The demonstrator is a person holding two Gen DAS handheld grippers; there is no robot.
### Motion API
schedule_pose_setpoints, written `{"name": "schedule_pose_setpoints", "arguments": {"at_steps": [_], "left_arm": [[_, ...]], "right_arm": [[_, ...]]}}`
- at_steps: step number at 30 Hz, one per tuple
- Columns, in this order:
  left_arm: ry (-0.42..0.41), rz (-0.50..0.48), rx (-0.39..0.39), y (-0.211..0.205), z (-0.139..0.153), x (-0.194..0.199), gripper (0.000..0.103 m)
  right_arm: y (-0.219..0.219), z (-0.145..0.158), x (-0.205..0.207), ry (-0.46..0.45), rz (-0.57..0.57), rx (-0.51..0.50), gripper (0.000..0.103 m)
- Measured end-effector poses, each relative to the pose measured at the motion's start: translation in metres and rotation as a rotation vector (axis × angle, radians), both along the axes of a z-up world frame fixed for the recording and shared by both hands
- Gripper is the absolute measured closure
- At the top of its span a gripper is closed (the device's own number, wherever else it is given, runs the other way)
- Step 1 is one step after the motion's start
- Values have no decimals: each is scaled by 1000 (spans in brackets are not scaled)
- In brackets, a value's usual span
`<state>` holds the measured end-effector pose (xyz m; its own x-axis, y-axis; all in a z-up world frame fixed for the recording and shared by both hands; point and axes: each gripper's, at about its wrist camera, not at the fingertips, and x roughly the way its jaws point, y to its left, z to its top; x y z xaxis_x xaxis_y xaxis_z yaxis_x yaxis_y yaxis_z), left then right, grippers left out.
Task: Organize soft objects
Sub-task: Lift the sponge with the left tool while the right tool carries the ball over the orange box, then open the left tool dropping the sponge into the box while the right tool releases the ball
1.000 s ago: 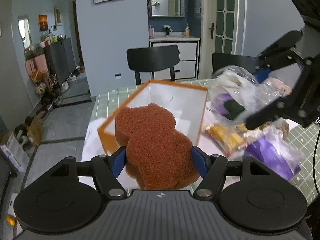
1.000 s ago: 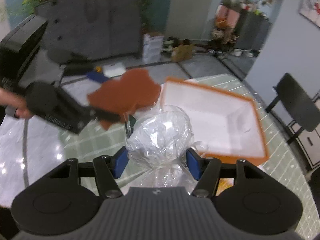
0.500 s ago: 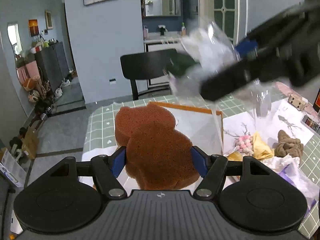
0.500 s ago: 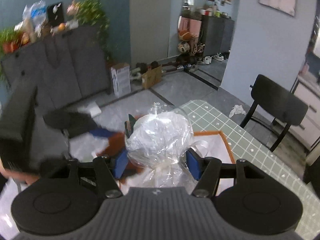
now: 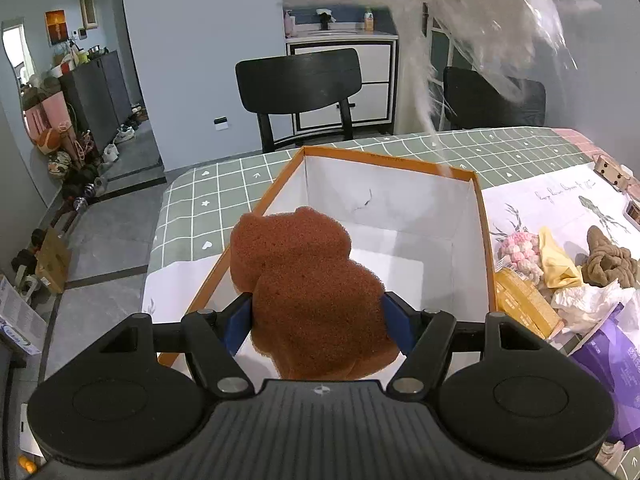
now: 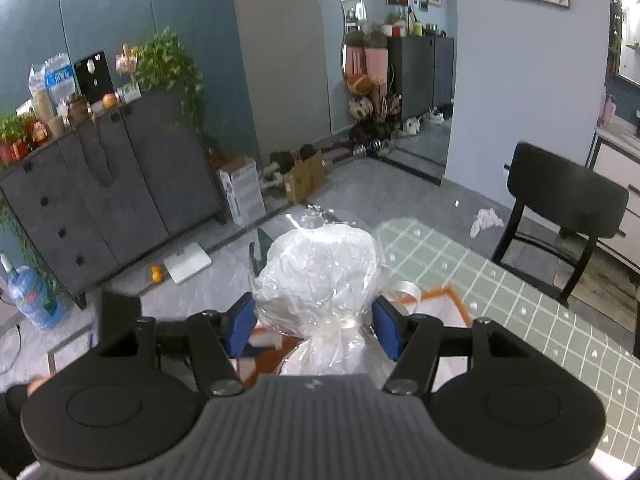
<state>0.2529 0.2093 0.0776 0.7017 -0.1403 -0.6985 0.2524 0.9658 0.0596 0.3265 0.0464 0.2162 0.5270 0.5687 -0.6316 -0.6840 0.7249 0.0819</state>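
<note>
My left gripper (image 5: 318,326) is shut on a brown bear-shaped sponge (image 5: 304,288), held over the near left corner of an orange-rimmed white box (image 5: 468,200) on the green checked tablecloth. My right gripper (image 6: 314,328) is shut on a clear cellophane-wrapped bundle (image 6: 320,268), held above the box's orange corner (image 6: 444,294). That bundle shows as a blurred white mass (image 5: 460,20) high in the left wrist view. A bit of the sponge (image 6: 272,356) shows under the right gripper.
Right of the box lie a pink-and-white fluffy item (image 5: 518,254), a yellow cloth (image 5: 556,264), a knotted brown cloth (image 5: 608,260), a yellow packet (image 5: 524,304) and a purple bag (image 5: 608,360). Two black chairs (image 5: 300,88) stand behind the table. The table's left edge drops to a grey floor.
The left gripper carried the sponge forward and lower, over the box's near corner. The right gripper swung the wrapped bundle up and across, above the box, and rolled.
</note>
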Motion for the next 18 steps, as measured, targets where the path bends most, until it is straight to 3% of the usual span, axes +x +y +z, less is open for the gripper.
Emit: {"name": "schedule_pose_setpoints", "arguments": {"at_steps": [3,11,18], "left_arm": [[13,-5,9,-1,-4,7,24],[83,-51,80,-13,-30,15,24],[123,-66,108,-14,-37,21,24]], "right_arm": [[6,-10,6,12,-5,-29,42],[17,-108,34,108,-43,-289,42],[14,-159,45,164,-48,-385,41]]}}
